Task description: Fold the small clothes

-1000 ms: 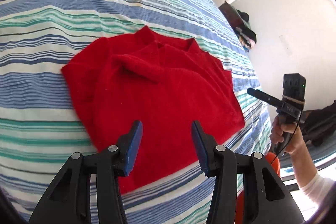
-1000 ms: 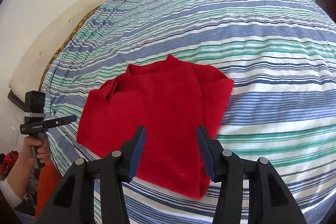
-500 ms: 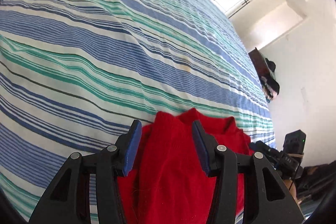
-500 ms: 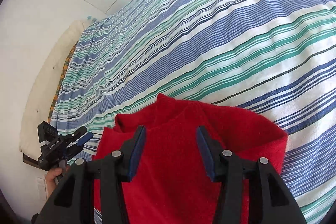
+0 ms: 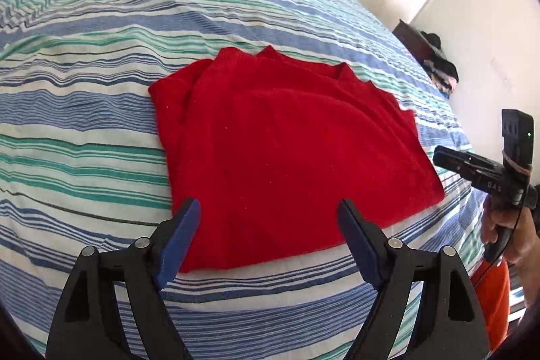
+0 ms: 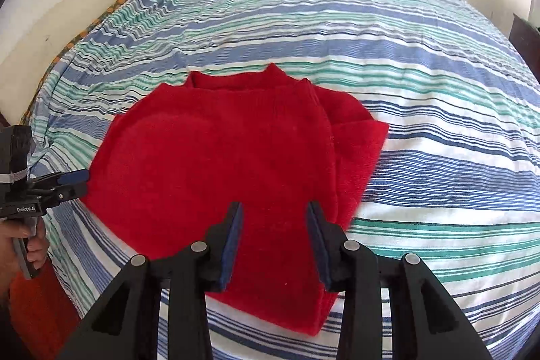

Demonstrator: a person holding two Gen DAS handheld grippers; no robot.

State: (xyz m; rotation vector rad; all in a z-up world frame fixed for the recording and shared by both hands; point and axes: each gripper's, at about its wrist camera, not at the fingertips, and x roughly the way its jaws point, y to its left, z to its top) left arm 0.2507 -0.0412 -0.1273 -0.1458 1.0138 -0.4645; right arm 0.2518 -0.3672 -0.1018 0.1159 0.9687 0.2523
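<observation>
While the red garment (image 5: pixel 290 157) lies folded flat on the striped bedspread (image 5: pixel 101 32), near the bed's closer edge, both claws hang above it without touching it. The left gripper (image 5: pixel 268 237) has its blue-padded jaws spread wide and still opening; only the near hem of the red cloth shows in the gap between them, lying below, and nothing is held. The right gripper (image 6: pixel 274 240) has its jaws set narrower and closing, with the cloth's near right part visible below the gap; its pads press on nothing. In the right wrist view the left gripper appears at the left edge, gripped by a hand (image 6: pixel 20 245). In the left wrist view the right gripper sits at the right edge, beyond the garment's corner.
</observation>
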